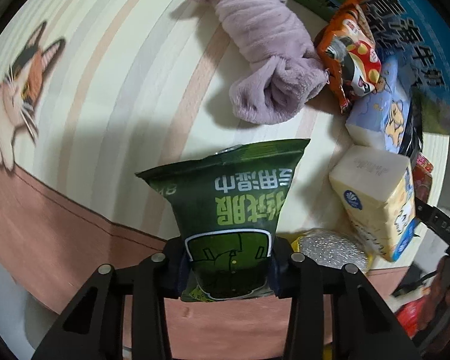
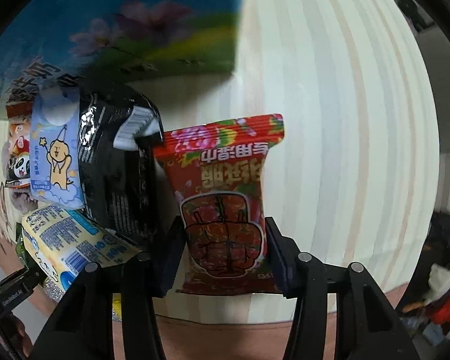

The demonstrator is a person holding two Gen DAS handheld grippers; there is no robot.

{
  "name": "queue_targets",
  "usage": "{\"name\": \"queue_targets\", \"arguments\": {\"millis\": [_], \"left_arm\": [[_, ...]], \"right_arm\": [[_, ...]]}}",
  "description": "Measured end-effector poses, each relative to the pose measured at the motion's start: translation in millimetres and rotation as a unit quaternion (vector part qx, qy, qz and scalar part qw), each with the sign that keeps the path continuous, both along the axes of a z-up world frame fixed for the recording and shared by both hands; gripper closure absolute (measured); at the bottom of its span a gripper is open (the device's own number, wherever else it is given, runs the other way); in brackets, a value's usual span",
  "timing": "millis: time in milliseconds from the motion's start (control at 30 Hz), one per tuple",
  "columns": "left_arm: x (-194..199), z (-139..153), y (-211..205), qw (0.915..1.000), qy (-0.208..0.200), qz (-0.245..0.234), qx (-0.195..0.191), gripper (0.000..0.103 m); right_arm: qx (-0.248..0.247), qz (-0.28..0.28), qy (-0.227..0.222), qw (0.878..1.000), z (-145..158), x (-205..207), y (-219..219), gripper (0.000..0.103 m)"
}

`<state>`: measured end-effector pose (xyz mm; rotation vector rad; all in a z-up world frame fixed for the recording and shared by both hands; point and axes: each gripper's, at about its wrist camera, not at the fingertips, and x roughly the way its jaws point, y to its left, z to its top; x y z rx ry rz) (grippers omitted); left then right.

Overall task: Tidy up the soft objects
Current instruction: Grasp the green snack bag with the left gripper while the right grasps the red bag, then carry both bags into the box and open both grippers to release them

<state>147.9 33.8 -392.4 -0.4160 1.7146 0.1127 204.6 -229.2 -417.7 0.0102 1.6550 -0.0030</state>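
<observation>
My left gripper is shut on a green wet-wipe pack, held above the striped table. A rolled purple towel lies beyond it. My right gripper is shut on a red wet-wipe pack, held upright over the table. To its left stand a black pouch, a blue tissue pack and a yellow tissue pack. The yellow tissue pack and blue tissue pack also show at the right of the left wrist view.
A blue printed box stands behind the pile, also in the right wrist view. An orange snack bag and a silver scouring pad lie by the tissue packs. The table's pink front edge runs below.
</observation>
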Motion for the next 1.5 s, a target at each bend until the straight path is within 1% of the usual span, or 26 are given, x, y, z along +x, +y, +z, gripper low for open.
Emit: {"name": "queue_targets", "arguments": {"millis": [200,267,300,367,400,467,500,567,633,667,700,800,833,867,900,933,1000,1033,1067,1100,1167,1233,1267,1333,1367,1500], "left_arm": [[5.4,6.6,-13.5,0.9998,-0.007,-0.017,0.009,0.064],[5.3,7.9,-17.5,0.9997,-0.01,-0.019,0.012,0.064],[3.9,5.4,-22.8,0.9996,-0.01,-0.022,0.015,0.065],[3.2,6.5,-26.3,0.9994,-0.014,-0.024,0.021,0.069],[12.0,4.0,-23.4,0.9994,-0.016,-0.023,0.022,0.07],[11.1,5.7,-12.2,0.9991,-0.018,-0.019,0.035,0.071],[7.6,13.2,-9.6,0.9988,-0.021,-0.014,0.043,0.072],[2.5,29.4,-5.3,0.9983,-0.028,-0.008,0.051,0.072],[-3.5,55.2,-3.8,0.997,-0.044,-0.005,0.064,0.072],[-5.5,73.9,-4.8,0.9959,-0.056,-0.004,0.071,0.072],[-5.9,92.8,-6.8,0.9951,-0.068,-0.002,0.072,0.072],[3.1,147.3,-18.5,0.9921,-0.115,0.0,0.05,0.072],[16.3,173.3,-23.7,0.9899,-0.136,-0.007,0.041,0.072],[30.6,186.1,-28.3,0.9885,-0.147,-0.014,0.035,0.072],[47.5,207.0,-39.7,0.9861,-0.161,-0.03,0.024,0.072],[64.2,217.1,-43.3,0.9847,-0.169,-0.041,0.012,0.072],[110.5,232.6,-53.1,0.9812,-0.181,-0.062,-0.022,0.072],[121.3,231.7,-49.5,0.9798,-0.183,-0.072,-0.034,0.072],[139.9,235.2,-55.1,0.9786,-0.183,-0.083,-0.046,0.072],[167.2,234.1,-61.4,0.9776,-0.181,-0.095,-0.051,0.072],[209.4,221.2,-64.8,0.977,-0.173,-0.113,-0.052,0.072],[242.1,200.5,-65.7,0.9782,-0.158,-0.123,-0.057,0.072],[262.3,186.7,-66.1,0.979,-0.145,-0.128,-0.064,0.072],[291.0,159.3,-62.3,0.981,-0.125,-0.129,-0.073,0.072],[305.2,144.8,-61.2,0.9817,-0.112,-0.132,-0.079,0.072],[336.2,104.2,-66.1,0.9817,-0.078,-0.142,-0.099,0.072]], "right_arm": [[0.016,-0.001,0.04,0.999,-9.6,-35.9,-4.6,0.051],[0.023,-0.008,0.037,0.999,-11.6,-41.7,-5.7,0.047],[0.025,-0.01,0.033,0.999,-12.7,-42.3,-5.5,0.043],[0.029,-0.017,0.027,0.999,-17.3,-42.1,-5.4,0.043],[0.023,-0.017,0.025,0.999,-20.4,-41.8,-3.9,0.041],[0.012,-0.009,0.014,1.0,-15.7,-40.8,-0.2,0.05],[0.013,-0.006,0.011,1.0,-12.9,-42.6,0.5,0.053],[0.033,-0.011,0.014,0.999,-3.0,-47.4,0.4,0.055],[0.06,-0.012,0.014,0.998,14.7,-56.7,-3.6,0.055],[0.07,-0.011,0.01,0.997,22.7,-60.6,-4.0,0.055],[0.086,-0.005,0.0,0.996,39.9,-65.3,-3.2,0.055],[0.126,0.009,-0.029,0.992,92.0,-70.6,-5.4,0.055],[0.14,0.013,-0.042,0.989,114.5,-69.9,-1.8,0.055],[0.15,0.019,-0.058,0.987,138.5,-66.4,2.6,0.055],[0.157,0.022,-0.07,0.985,158.3,-61.5,4.3,0.055],[0.163,0.025,-0.081,0.983,163.8,-48.9,-0.3,0.055],[0.177,0.027,-0.102,0.979,201.9,-14.1,1.8,0.055],[0.175,0.03,-0.112,0.978,218.1,0.9,0.6,0.055],[0.167,0.032,-0.123,0.978,225.4,16.8,2.7,0.055],[0.159,0.032,-0.132,0.978,229.5,28.1,7.1,0.055],[0.141,0.023,-0.14,0.98,230.7,70.7,8.2,0.055],[0.128,0.012,-0.136,0.982,215.9,107.5,10.2,0.055],[0.119,0.009,-0.134,0.984,206.5,120.9,20.5,0.055],[0.097,0.002,-0.128,0.987,175.2,154.3,31.3,0.055],[0.091,-0.002,-0.123,0.988,165.4,166.3,32.9,0.055],[0.067,-0.011,-0.102,0.992,120.5,208.0,43.3,0.055]]}}
